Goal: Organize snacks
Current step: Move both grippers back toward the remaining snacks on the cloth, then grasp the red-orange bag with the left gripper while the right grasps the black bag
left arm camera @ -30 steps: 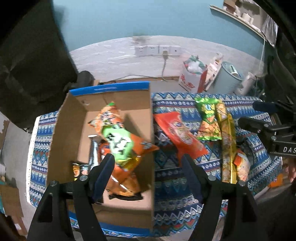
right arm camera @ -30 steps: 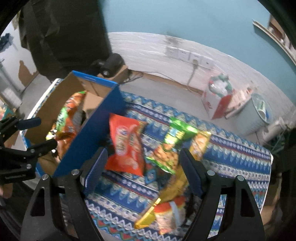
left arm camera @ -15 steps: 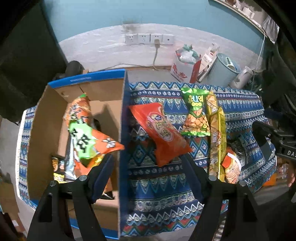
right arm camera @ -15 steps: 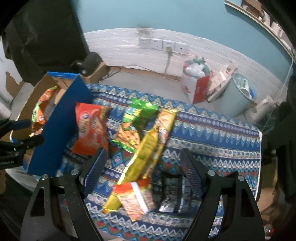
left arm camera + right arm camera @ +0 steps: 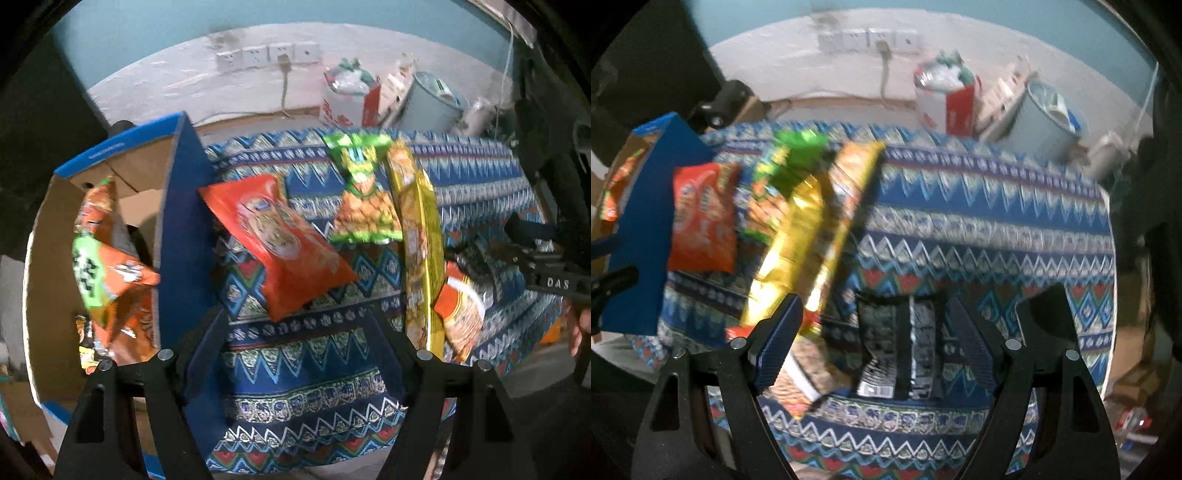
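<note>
The left gripper (image 5: 295, 325) is held open with nothing between its jaws, over the patterned cloth (image 5: 295, 373) just below a red packet (image 5: 280, 243). The right gripper (image 5: 875, 325) is likewise spread wide and empty above a dark packet (image 5: 886, 350). More snacks are seen in the cardboard box (image 5: 184, 221) at the left.

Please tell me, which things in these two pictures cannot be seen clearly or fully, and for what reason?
- Box contents, left wrist view: the near blue wall hides the lower packets.
- Small orange packet, right wrist view: one of the fingers covers part of it, and motion blur smears the print.
- Dark packets, right wrist view: labels too blurred to read.
- Right gripper, left wrist view: cut off by the picture edge.
</note>
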Available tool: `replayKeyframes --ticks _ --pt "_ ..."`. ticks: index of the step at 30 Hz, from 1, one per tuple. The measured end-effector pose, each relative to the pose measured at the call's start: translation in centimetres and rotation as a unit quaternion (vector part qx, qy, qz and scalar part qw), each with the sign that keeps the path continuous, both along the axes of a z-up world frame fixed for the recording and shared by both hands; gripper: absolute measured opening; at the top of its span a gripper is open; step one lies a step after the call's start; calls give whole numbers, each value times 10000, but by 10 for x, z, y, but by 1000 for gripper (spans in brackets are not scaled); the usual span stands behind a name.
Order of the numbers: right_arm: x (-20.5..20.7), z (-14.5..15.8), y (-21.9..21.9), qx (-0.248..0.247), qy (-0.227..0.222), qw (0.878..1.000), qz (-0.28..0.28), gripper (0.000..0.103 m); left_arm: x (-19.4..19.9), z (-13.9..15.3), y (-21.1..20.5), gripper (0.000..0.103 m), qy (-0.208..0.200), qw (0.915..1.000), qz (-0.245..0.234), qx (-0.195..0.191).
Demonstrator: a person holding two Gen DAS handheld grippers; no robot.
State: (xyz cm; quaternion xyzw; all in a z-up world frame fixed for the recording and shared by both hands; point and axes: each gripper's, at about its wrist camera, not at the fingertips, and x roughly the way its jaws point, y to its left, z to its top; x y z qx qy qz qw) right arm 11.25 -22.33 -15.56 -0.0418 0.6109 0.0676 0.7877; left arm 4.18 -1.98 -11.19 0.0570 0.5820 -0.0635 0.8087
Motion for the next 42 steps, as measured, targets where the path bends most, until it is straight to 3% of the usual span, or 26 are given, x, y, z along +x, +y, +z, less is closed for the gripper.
replayKeyframes --ticks 3,12,22,25,28,32,42 --pt "-1 -18 -8 -9 215 9997 -76 81 0 -9 -8 77 55 9998 -96 144" --pt "-4 -59 -14 -58 737 9972 -108 81 7 -25 -13 77 220 9997 -45 50" --pt "-1 -82 -17 -38 946 9954 -168 79 31 -38 -7 78 434 9984 358 -55" --pt "3 -84 -22 36 958 9953 -169 63 39 -41 -6 79 522 9973 487 -166" --pt "7 -84 -22 -41 853 9963 -133 59 48 -43 -6 80 580 9962 617 -209" --pt "16 -74 -23 -147 648 9976 -173 59 63 -45 -2 81 518 9939 943 -248" --pt "47 -35 -26 133 39 9993 -360 59 96 -71 6 81 745 9874 1367 -276"
